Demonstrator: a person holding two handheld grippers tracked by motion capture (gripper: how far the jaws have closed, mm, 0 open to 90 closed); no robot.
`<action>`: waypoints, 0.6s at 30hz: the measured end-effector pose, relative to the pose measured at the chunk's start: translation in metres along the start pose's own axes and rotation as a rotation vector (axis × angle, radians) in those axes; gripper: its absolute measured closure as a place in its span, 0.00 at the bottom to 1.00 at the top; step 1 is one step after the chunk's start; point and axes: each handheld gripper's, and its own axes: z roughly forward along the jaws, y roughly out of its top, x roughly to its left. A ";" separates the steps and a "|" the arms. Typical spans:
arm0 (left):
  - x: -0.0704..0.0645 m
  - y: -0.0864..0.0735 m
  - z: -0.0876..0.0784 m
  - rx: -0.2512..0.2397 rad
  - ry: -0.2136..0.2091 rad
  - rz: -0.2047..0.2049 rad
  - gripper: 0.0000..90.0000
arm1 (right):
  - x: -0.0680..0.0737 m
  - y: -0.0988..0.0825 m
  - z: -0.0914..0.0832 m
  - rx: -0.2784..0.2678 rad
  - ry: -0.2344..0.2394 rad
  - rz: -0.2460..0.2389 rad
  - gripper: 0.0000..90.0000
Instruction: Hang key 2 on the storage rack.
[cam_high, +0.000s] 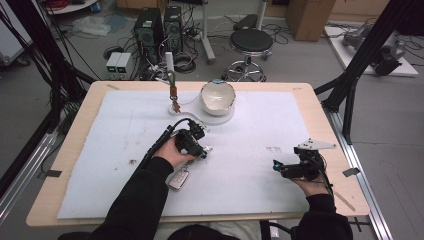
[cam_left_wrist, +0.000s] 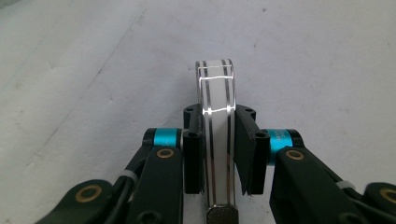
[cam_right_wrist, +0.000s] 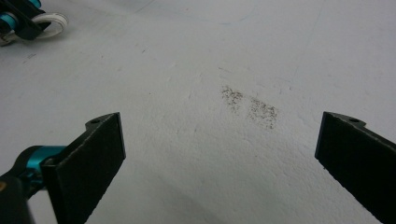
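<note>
Your left tongs (cam_left_wrist: 218, 154) are clamped on the white striped ring (cam_left_wrist: 215, 93) mid-counter (cam_high: 300, 125), so pickup looks done and placing remains, perhaps in the bowl (cam_high: 218, 97) at 12 o'clock; right tongs (cam_right_wrist: 219, 154) gape apart, empty.

The table is seen from above the person's side in the high view, looking forward and down, far enough back that the whole white foam mat (cam_high: 125, 130) and the floor past it are taken in. The left gripper view is shot right along the black two-jaw left gripper (cam_left_wrist: 218, 154), super close, with the mat as backdrop towards 12 o'clock. The right gripper view is set low over the same mat, along the black two-jaw right gripper (cam_right_wrist: 219, 158); the left gripper is caught again at about 10 o'clock, so that bit of mat is shared by all three.
</note>
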 end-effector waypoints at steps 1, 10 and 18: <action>0.001 0.000 -0.004 -0.007 -0.001 0.005 0.83 | 0.000 0.000 0.000 0.001 -0.002 -0.004 0.01; 0.006 -0.007 -0.040 -0.118 -0.018 0.026 0.83 | 0.001 -0.001 0.000 0.002 -0.007 -0.016 0.01; 0.010 -0.020 -0.080 -0.229 0.007 0.038 0.83 | 0.004 0.000 0.000 -0.009 -0.019 -0.021 0.01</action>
